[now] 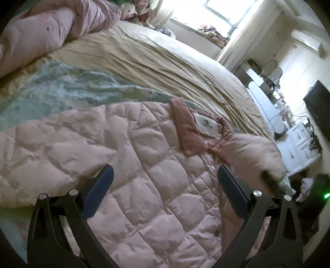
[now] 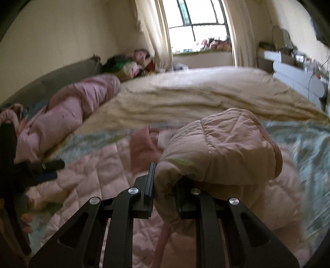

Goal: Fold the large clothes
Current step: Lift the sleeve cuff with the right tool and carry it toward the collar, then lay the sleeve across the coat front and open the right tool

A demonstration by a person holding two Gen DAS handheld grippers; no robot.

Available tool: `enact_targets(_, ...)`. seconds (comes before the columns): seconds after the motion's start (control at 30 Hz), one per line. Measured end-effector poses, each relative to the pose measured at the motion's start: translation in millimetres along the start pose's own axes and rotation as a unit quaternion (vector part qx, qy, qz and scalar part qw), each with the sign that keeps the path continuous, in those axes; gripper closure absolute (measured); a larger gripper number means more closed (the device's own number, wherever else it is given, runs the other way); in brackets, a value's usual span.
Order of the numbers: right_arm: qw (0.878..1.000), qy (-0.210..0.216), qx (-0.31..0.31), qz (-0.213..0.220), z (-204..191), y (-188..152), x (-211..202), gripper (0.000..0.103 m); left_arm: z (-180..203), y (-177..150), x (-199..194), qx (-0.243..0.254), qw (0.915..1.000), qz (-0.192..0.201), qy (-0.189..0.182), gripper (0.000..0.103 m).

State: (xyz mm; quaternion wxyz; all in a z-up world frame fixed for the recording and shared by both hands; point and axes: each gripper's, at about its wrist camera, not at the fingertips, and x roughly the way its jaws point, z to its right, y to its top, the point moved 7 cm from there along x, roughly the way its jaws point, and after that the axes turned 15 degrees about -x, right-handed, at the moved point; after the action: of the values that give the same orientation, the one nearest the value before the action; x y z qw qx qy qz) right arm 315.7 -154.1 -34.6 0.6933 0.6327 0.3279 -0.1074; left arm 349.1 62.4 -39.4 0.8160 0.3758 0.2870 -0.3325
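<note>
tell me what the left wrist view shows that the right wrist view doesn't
Only the left wrist view shows the open left gripper hovering over the flat body of the pink quilted jacket, the white label inside its darker pink collar, and the dark screen on the wall.

Only the right wrist view shows the right gripper shut on a bunched, lifted part of that jacket, and the grey headboard.

Both show the jacket, the tan bedsheet, the rolled pink quilt and the bright window.
</note>
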Motion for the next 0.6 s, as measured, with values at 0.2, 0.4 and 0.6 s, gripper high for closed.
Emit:
enact_targets(0.2,0.998,0.032,0.038,-0.042,-9,-36,22,0.076,-4,-10,10,-0.017,0.9996,-0.018,-0.015,0.009)
enact_targets(0.4,0.988,0.026,0.147,-0.036,17,-45,7,0.027,2,-22,18,-0.017,0.9988,-0.035,-0.029,0.009)
enact_targets(0.6,0.972,0.022,0.233,0.001,48,-40,-2,0.064,3,-24,20,-0.027,0.9976,-0.046,-0.045,0.009)
